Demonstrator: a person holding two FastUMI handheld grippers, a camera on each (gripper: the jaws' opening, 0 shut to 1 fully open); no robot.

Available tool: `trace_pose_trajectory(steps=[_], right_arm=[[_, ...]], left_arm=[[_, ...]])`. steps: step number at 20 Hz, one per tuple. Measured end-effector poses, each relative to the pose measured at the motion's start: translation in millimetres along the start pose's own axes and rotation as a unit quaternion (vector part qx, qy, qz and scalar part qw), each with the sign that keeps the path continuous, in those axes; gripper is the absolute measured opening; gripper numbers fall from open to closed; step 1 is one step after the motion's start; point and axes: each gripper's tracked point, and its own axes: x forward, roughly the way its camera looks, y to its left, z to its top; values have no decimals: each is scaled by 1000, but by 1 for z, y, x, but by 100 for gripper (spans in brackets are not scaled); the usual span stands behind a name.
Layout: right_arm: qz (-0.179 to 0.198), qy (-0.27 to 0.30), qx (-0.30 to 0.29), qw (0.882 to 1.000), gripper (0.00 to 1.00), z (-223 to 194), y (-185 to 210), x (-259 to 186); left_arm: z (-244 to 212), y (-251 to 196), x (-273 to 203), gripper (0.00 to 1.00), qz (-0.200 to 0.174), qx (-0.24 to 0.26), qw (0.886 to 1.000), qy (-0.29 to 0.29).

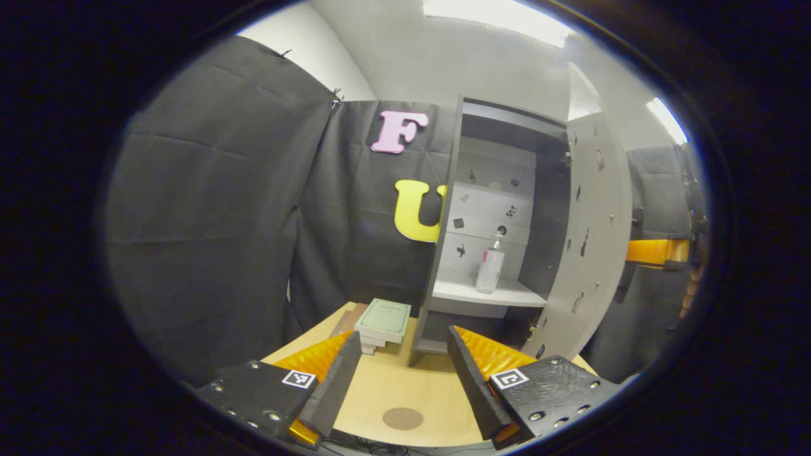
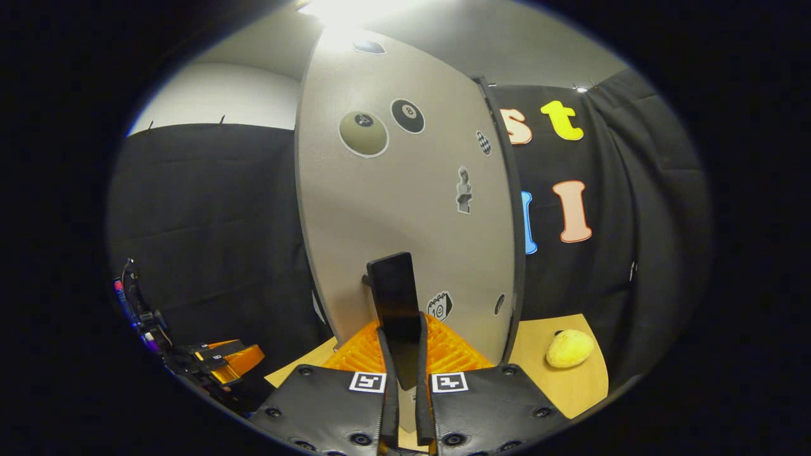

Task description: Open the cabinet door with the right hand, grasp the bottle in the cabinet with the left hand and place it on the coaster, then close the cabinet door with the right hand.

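- In the left gripper view, the left gripper [image 1: 402, 373] is seen with its fingers [image 1: 329, 380] spread wide apart and nothing held between them, low over the wooden counter [image 1: 405, 386].
- The cabinet [image 1: 500, 209] is seen ahead on the counter with its door [image 1: 592, 234] swung open to the right.
- The bottle [image 1: 490, 266], clear with a pale label, is seen standing upright on the cabinet's white shelf [image 1: 485, 292], well apart from the left gripper.
- The coaster [image 1: 403, 418], a round brown disc, is seen lying flat on the counter between the left fingers, near the front edge.
- A small stack of pale green boxes [image 1: 383, 324] is seen on the counter just left of the cabinet.
- At the far side of the door, an orange part of the right gripper [image 1: 656, 251] is visible in the left gripper view.
- In the right gripper view, the right gripper [image 2: 405, 373] is seen with its fingers [image 2: 389, 380] closed on the dark upright door handle [image 2: 396, 304].
- The outer face of the door [image 2: 405, 209] carries several stickers.
- A yellow lemon-like object [image 2: 569, 348] is seen on the counter [image 2: 570, 386] to the right of the door.
- The left gripper [image 2: 222, 362] is seen at the lower left of the right gripper view.
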Motion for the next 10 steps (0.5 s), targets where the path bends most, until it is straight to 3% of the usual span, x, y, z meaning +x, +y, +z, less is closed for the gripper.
trace_pose_trajectory(steps=[3,4,5,9,10], right_arm=[[-23,-8,3,1000,12,0,-5,-1],[-35,-9,1,999,8,0,-7,-2],[-49,-12,1,999,12,-1,-9,-4],[-105,-6,2,994,11,-8,-15,-6],[-118,0,5,993,6,-12,-17,-8]], left_arm=[[-1,-6,0,82,2,11,1000,0],[0,-11,1,82,-3,12,1000,-1],[0,-15,4,82,-10,14,1000,1],[-5,-35,22,82,-45,23,999,8],[-6,-40,28,82,-56,22,998,11]])
